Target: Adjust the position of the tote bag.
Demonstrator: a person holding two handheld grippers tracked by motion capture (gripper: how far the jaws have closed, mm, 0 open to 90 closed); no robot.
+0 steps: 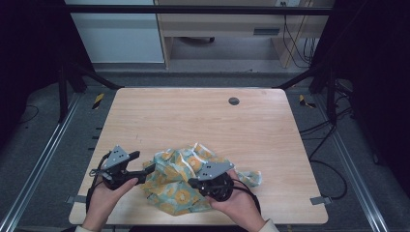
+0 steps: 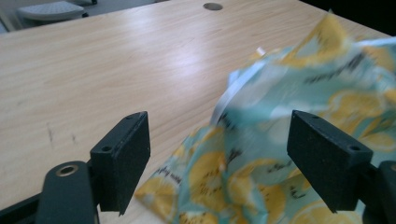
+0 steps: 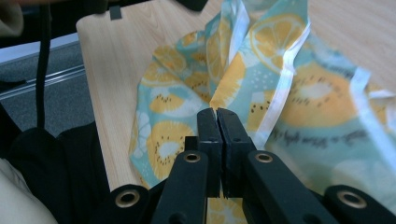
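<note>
A crumpled cloth (image 1: pixel 181 186) printed with yellow lemon slices on teal lies near the front edge of the wooden table (image 1: pixel 193 116). My left gripper (image 1: pixel 142 162) sits at the cloth's left edge. Its jaws stand wide apart in the left gripper view, where the cloth (image 2: pixel 280 88) rises between them without touching the pads (image 2: pixel 128 154). My right gripper (image 1: pixel 193 182) is over the cloth's front right part. In the right gripper view, the right gripper (image 3: pixel 217 112) is shut on a raised fold of the cloth (image 3: pixel 299 93).
A small round dark grommet (image 1: pixel 233 101) is set into the table near its far edge, also seen in the left gripper view (image 2: pixel 213 6). Bare wood stretches beyond the cloth. Black frame posts and cables stand around the table.
</note>
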